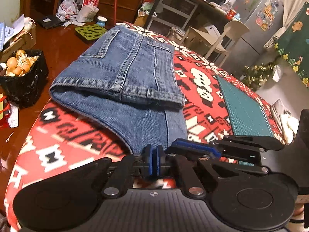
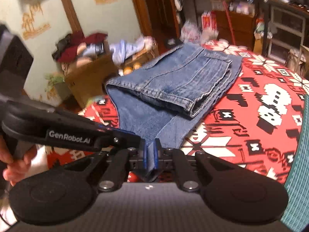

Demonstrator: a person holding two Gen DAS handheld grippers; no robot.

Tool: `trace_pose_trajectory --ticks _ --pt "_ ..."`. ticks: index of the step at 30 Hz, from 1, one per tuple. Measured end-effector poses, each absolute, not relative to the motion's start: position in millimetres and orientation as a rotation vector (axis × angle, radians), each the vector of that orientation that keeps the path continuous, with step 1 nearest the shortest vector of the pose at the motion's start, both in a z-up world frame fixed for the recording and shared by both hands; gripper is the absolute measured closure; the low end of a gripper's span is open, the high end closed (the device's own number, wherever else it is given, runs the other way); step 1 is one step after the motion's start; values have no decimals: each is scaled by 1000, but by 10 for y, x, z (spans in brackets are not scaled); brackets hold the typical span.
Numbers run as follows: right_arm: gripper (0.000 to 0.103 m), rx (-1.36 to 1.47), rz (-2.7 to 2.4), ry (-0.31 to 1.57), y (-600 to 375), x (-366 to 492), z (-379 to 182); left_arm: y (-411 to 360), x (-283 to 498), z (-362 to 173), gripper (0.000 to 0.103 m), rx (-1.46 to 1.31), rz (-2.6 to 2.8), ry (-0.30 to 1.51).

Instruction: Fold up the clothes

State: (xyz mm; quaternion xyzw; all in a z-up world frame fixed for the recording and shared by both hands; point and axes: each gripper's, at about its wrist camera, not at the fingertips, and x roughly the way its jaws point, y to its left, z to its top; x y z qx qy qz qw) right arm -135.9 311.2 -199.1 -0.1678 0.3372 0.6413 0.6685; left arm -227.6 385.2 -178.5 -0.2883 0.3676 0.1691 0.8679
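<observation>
Blue jeans (image 1: pixel 125 67) lie folded over on the red patterned tablecloth (image 1: pixel 202 89), waistband layer on top. In the left wrist view my left gripper (image 1: pixel 154 154) is shut at the jeans' near edge, the denim running down into its blue pads. Beside it on the right, the right gripper (image 1: pixel 176 145) reaches the same edge. The right wrist view shows the jeans (image 2: pixel 173 81) ahead and my right gripper (image 2: pixel 151 151) shut on a strip of denim that hangs down between its pads. The left gripper (image 2: pixel 133 137) comes in from the left, a hand (image 2: pixel 15 164) holding it.
A green cutting mat (image 1: pixel 245 112) lies on the cloth to the right of the jeans, also the cutting mat (image 2: pixel 297 164) at the right edge. A black bin (image 1: pixel 23 77) stands on the floor left of the table. A pale chair (image 1: pixel 222 36) and shelves stand behind.
</observation>
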Motion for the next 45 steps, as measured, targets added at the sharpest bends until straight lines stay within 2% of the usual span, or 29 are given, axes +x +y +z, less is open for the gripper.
trace_pose_trajectory --ticks 6,12,17,23,30,34,41,45 --pt "92 -425 1441 771 2982 -1422 -1937 3765 -2346 -1687 97 -593 372 790" --pt "91 -355 1412 766 3060 -1305 -1793 3840 -2315 -1546 97 -595 377 707" --pt "90 -378 1384 786 3321 -1276 -1903 3953 -2105 -1779 96 -567 423 796" --pt "89 -372 1394 791 3148 -1301 -2026 3920 -2296 -1744 96 -610 421 754" --pt "87 -289 1368 745 3331 -1048 -1720 4149 -2204 -1406 96 -573 458 613" --pt "87 -286 1373 733 3757 -1007 -1668 4478 -2030 -1543 96 -614 485 615" --pt "87 -341 1394 778 4111 -1000 -2046 4591 -2178 -1766 91 -687 480 631" --pt "90 -369 1405 817 4137 -891 -1992 4590 -2218 -1685 98 -682 481 644"
